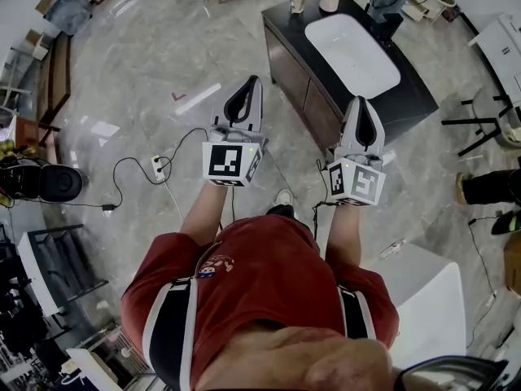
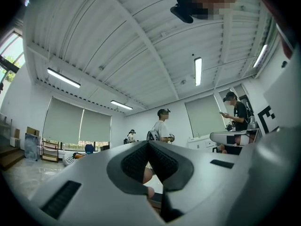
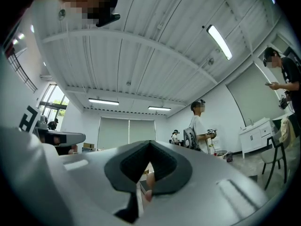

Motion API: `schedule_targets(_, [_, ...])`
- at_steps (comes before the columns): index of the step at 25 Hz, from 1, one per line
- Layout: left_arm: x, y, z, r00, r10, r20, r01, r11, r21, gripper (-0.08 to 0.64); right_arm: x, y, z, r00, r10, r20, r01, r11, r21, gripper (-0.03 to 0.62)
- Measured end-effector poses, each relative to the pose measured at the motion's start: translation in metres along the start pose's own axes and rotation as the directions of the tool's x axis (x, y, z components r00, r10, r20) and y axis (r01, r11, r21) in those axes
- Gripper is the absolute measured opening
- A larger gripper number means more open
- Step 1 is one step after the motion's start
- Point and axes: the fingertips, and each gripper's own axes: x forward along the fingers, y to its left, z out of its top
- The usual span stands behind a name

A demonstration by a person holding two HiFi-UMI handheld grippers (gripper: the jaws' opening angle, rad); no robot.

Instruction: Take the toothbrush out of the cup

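Pointing forward above the grey marble floor point(image 1: 163, 55), the left gripper point(image 1: 253, 81) and the right gripper point(image 1: 360, 101) both have their jaws pressed fully together, with nothing between them. In each gripper view the dark ribbed pads point(image 2: 162, 161) meet at the tip, and only the room shows beyond them. Both grippers hang in the air, well apart from the dark cabinet worktop point(image 1: 415, 96) with its white oblong basin point(image 1: 352, 54). A small pale cup point(image 1: 330, 0) stands at that worktop's far end, just beside the basin. Whether a toothbrush stands in it is too small to tell.
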Motion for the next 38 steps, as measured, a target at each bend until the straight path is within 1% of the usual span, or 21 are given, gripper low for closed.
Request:
schedule_targets(7, [0.034,0.001,-0.004,1.0,0.012,0.002,-0.012,1.0,-0.004,0.005,0.029,-0.015,-0.002,1.0,0.018,0.005,-0.018,1.0,0.0,0.009])
schedule_targets(11, [0.05,0.011,-0.012,1.0,0.009,-0.006,-0.009,1.0,-0.02,0.005,0.044,-0.02,-0.021,1.0,0.011,-0.021,-0.011,1.0,0.003,0.009])
schedule_targets(16, [0.076,0.034,-0.027,1.0,-0.002,-0.002,0.001,0.998,-0.055,0.006,0.079,-0.007,-0.024,0.999,0.025,-0.025,-0.026,0.998,-0.053,0.009])
schedule_targets(21, [0.122,0.063,-0.042,1.0,-0.021,0.001,0.021,0.997,-0.081,0.005,0.13,-0.005,-0.041,0.999,0.014,-0.038,-0.017,0.997,-0.078,0.009])
schedule_targets(25, [0.161,0.099,-0.047,1.0,-0.023,0.008,0.024,0.997,-0.076,0.005,0.181,0.005,-0.053,0.999,0.013,-0.045,-0.017,0.996,-0.088,0.009])
schedule_targets(29, [0.195,0.131,-0.057,0.999,-0.037,-0.003,0.037,0.995,-0.094,0.005,0.224,0.01,-0.068,0.998,-0.005,-0.067,-0.002,0.994,-0.107,0.009])
schedule_targets(34, [0.238,0.16,-0.066,0.997,-0.077,-0.005,0.076,0.991,-0.107,0.005,0.269,0.008,-0.082,0.996,-0.048,-0.078,0.04,0.993,-0.112,0.009])
schedule_targets(38, [0.261,0.177,-0.076,0.994,-0.112,0.003,0.112,0.987,-0.119,0.005,0.289,0.012,-0.092,0.994,-0.077,-0.076,0.067,0.989,-0.131,0.009])
